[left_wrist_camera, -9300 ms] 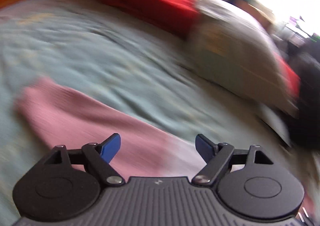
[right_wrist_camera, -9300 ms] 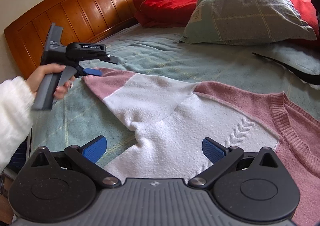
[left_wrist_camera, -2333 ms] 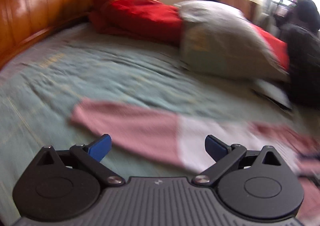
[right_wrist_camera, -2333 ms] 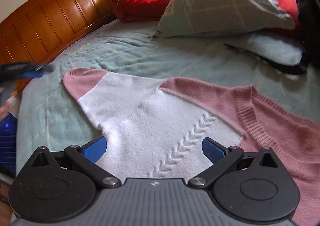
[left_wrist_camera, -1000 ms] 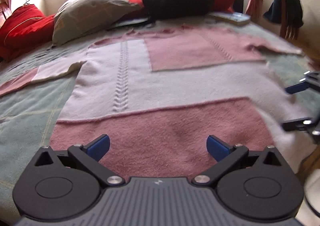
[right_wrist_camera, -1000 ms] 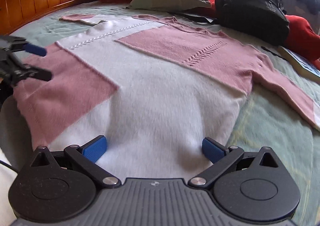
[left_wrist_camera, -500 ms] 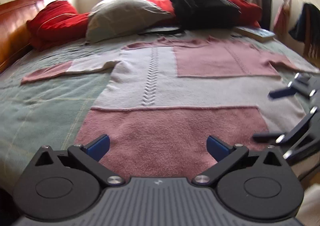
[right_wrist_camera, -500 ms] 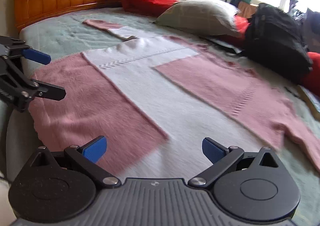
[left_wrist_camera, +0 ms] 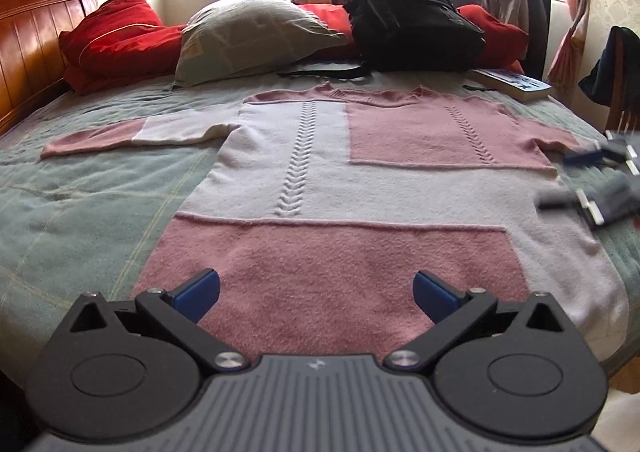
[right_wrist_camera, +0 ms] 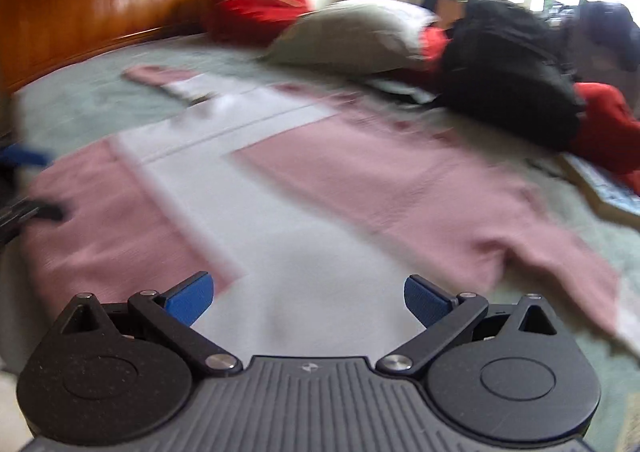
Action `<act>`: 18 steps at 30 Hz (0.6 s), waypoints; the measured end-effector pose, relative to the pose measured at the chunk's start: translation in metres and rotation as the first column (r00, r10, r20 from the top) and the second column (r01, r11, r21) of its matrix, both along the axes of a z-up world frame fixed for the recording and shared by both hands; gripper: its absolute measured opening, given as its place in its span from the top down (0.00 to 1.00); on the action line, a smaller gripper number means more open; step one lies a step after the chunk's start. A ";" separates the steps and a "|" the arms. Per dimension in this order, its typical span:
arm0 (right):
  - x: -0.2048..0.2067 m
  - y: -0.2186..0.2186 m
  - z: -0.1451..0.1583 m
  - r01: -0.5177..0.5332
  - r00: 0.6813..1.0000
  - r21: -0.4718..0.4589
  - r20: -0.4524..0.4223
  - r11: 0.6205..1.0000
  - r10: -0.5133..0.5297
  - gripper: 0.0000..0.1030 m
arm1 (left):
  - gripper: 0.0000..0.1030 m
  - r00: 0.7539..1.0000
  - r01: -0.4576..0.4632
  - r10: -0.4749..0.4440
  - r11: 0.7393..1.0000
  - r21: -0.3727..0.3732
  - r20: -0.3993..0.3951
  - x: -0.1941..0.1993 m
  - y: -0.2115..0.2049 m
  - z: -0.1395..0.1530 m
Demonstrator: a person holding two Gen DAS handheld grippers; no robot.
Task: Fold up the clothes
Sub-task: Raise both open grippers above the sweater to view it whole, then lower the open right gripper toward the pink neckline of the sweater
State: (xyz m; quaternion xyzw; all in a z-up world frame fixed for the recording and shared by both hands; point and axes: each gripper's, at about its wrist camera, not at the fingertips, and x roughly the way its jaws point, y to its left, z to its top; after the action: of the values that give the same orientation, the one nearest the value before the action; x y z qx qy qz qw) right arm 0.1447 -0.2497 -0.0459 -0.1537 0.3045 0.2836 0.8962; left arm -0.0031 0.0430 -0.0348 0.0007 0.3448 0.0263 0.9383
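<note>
A pink and white block-patterned sweater (left_wrist_camera: pixel 320 188) lies flat and spread out on the green bedspread (left_wrist_camera: pixel 88 208), both sleeves stretched sideways, hem toward me. My left gripper (left_wrist_camera: pixel 316 292) hovers open over the pink hem band with nothing between its blue pads. In the blurred right wrist view the same sweater (right_wrist_camera: pixel 304 188) shows from its right side, and my right gripper (right_wrist_camera: pixel 308 298) stands open above the white lower corner near the right sleeve (right_wrist_camera: pixel 560 260). The right gripper (left_wrist_camera: pixel 580 180) also appears blurred at the left wrist view's right edge, and the left gripper (right_wrist_camera: pixel 28 184) at the other view's left edge.
At the far side of the bed lie red cushions (left_wrist_camera: pixel 116 40), a grey-green pillow (left_wrist_camera: pixel 248 40) and a black backpack (left_wrist_camera: pixel 408 24). A book (left_wrist_camera: pixel 512 84) rests near the right sleeve. A wooden headboard (left_wrist_camera: pixel 28 48) stands left; a chair with dark clothing (left_wrist_camera: pixel 616 68) stands right.
Both grippers went from the sleeve near the headboard to the hem end. In the last half second the left view pulled back slightly and the right gripper swung right, toward the right sleeve.
</note>
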 end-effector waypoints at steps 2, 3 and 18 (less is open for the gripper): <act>0.033 -0.004 0.004 0.054 0.998 -0.004 0.013 0.999 -0.054 0.00 | 0.01 1.000 -0.002 0.002 1.000 0.004 -0.005 0.002 0.001 0.000; 0.050 -0.007 0.004 0.077 0.997 0.007 0.009 0.997 -0.077 0.00 | 0.01 1.000 -0.005 0.005 1.000 0.006 -0.008 0.004 0.001 0.000; 0.140 -0.042 -0.012 0.206 0.969 0.132 -0.163 0.970 -0.184 0.00 | 0.01 0.998 -0.013 0.012 1.000 -0.006 -0.059 0.052 0.014 -0.009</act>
State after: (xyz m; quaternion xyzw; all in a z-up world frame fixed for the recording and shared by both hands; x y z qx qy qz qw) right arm 0.2844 -0.2919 -0.0576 -0.0344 0.3627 0.2263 0.9034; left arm 0.0492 0.0567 -0.0439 -0.0036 0.3724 0.0311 0.9276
